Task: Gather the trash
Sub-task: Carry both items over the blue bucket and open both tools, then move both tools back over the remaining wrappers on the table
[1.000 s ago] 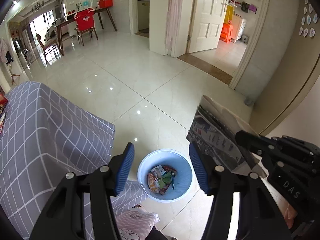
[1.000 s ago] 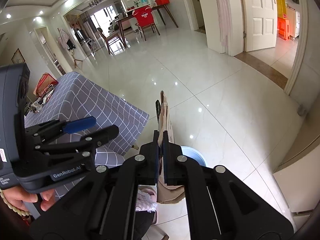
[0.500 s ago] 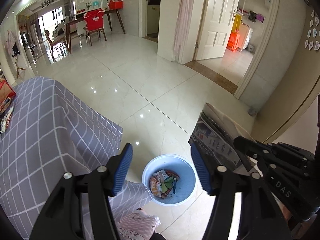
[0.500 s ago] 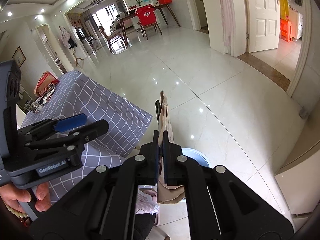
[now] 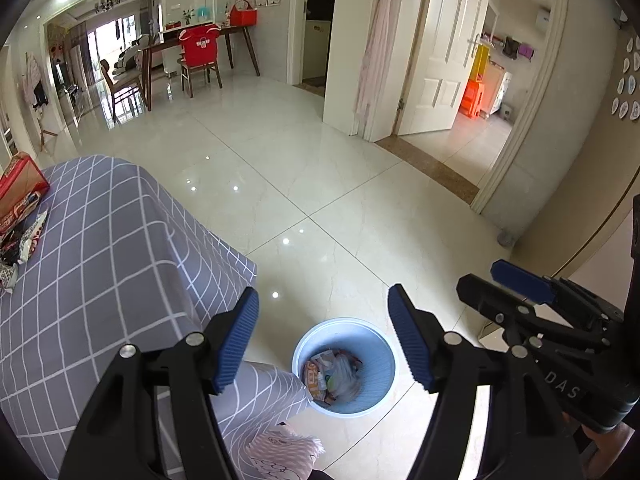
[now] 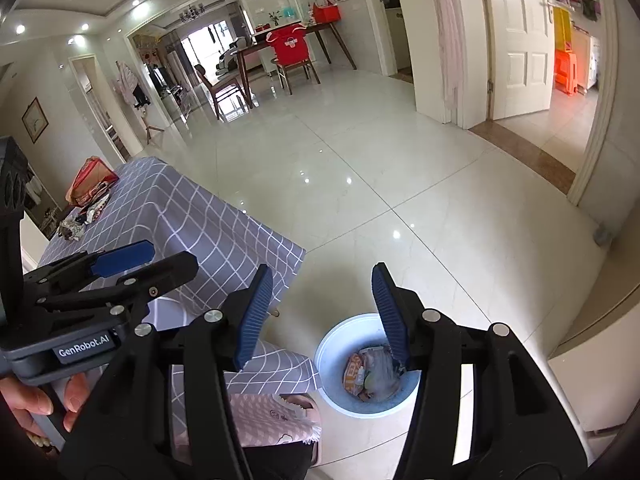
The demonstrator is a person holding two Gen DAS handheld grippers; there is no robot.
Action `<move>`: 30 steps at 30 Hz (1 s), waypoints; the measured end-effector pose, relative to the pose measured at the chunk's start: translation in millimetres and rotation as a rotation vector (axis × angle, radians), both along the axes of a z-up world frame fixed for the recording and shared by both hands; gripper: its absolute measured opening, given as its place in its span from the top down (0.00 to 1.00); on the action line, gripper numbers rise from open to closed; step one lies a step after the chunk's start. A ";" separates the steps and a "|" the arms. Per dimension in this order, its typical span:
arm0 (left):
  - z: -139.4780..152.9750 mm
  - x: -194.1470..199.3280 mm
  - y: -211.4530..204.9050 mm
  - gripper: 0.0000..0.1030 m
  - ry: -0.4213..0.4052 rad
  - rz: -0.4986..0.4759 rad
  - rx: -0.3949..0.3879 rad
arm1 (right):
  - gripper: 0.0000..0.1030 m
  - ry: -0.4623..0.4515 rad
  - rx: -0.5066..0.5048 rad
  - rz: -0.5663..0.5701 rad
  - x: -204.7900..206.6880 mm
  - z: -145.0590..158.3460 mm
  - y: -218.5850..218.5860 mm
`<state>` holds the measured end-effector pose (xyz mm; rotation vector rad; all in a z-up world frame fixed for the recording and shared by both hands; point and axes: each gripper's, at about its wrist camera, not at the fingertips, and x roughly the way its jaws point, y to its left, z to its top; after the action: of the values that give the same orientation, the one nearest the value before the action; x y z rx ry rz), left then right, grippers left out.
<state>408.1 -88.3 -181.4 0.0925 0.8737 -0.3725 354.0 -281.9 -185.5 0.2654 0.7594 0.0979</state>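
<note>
both grippers are empty now. a second ago my right gripper [image 6: 322, 314] was clamped on a flat printed wrapper held over the bin [image 6: 332, 344]; its jaws have just been opening, and nothing sits between them in either view. the wrapper is gone from the air beside the left gripper [image 5: 323, 338] too, and a pale crumpled sheet that was not there before now lies on top of the pile in the bin. i judge that to be the dropped piece, though i can't match its print for certain. the left jaws have also been opening and stand wide, with only the bin showing through the gap.

for the task, this reads as one piece delivered. more clutter waits at the far end of the table [image 5: 100, 264]: a red box [image 5: 20, 184] and some crumpled wrappers [image 5: 20, 240] beside it, well apart from the bin. my guess is the next trip goes back there.

the bin is a light blue round tub with a ribbed inside wall, standing upright on the glossy floor [image 5: 300, 176] just beside the hanging corner of the grey checked cloth. it is partly filled, with an orange snack packet against the near-left wall, the pale sheet over the middle, and small green and white bits under it. room is left above the pile. a pink patterned slipper [image 6: 276, 420] shows at the bottom edge, near the bin but not touching it.
</note>
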 end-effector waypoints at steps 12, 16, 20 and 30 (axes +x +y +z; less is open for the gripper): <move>27.4 -9.9 60.1 0.35 -0.054 0.067 -0.019 | 0.49 -0.051 -0.001 0.085 1.6 34.8 56.3; 39.4 -10.6 98.5 0.34 -0.087 0.117 -0.014 | 0.49 -0.069 -0.004 0.146 10.6 47.7 94.9; 46.4 -7.1 151.7 0.33 -0.109 0.209 -0.011 | 0.49 -0.075 -0.006 0.207 23.2 55.7 137.0; 47.3 19.1 312.3 0.33 -0.084 0.518 -0.081 | 0.50 -0.053 -0.014 0.361 73.2 58.7 251.4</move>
<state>427.2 223.9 -134.1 -0.1908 0.7658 0.0808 427.2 -30.5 -126.8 0.1095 0.7487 0.4392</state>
